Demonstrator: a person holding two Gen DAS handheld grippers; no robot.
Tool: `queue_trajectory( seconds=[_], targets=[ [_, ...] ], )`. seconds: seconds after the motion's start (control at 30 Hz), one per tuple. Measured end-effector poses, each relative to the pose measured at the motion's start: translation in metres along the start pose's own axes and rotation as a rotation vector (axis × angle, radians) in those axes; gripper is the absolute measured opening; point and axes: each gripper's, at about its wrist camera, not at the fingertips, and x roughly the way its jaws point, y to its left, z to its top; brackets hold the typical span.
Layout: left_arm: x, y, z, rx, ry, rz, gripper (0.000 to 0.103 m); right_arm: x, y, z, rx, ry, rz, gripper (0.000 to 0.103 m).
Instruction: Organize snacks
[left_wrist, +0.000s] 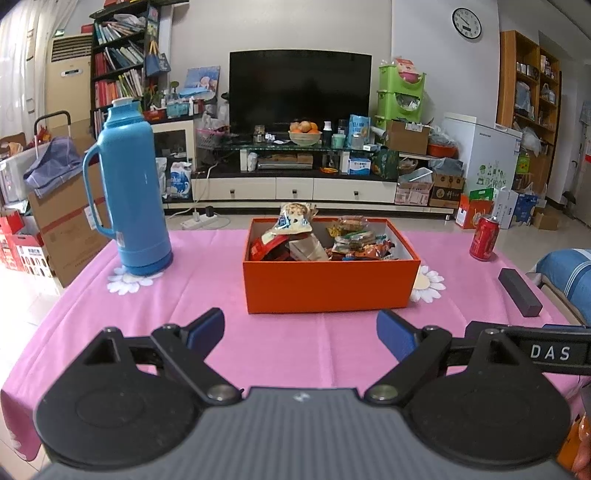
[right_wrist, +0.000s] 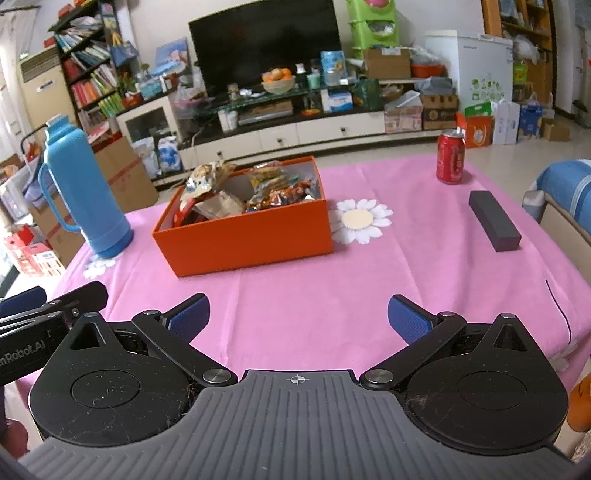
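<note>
Left wrist view: the left tongs (left_wrist: 300, 330) stand wide apart and empty over the near edge of the pink surface (left_wrist: 184, 306), and the snacks (left_wrist: 317, 238) are heaped inside the orange box (left_wrist: 328, 284) at its middle. Right wrist view: the right tongs (right_wrist: 298, 320) likewise gape, empty, with no packet loose on the surface. Collection appears complete; any remaining work is probably tidying the heap.
</note>
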Motion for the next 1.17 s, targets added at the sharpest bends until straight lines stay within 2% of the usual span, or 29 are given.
queue_trajectory(
  seconds=[0.53, 1.17],
  targets=[
    [0.011, 0.003, -0.001, -0.007, 0.031, 0.0, 0.09, 0.011, 0.0, -0.002, -0.002, 0.034, -0.005, 0.088],
    [0.011, 0.007, -0.001, -0.019, 0.013, 0.013, 0.089, 0.014, 0.002, -0.004, -0.009, 0.042, -0.003, 0.088]
  ],
)
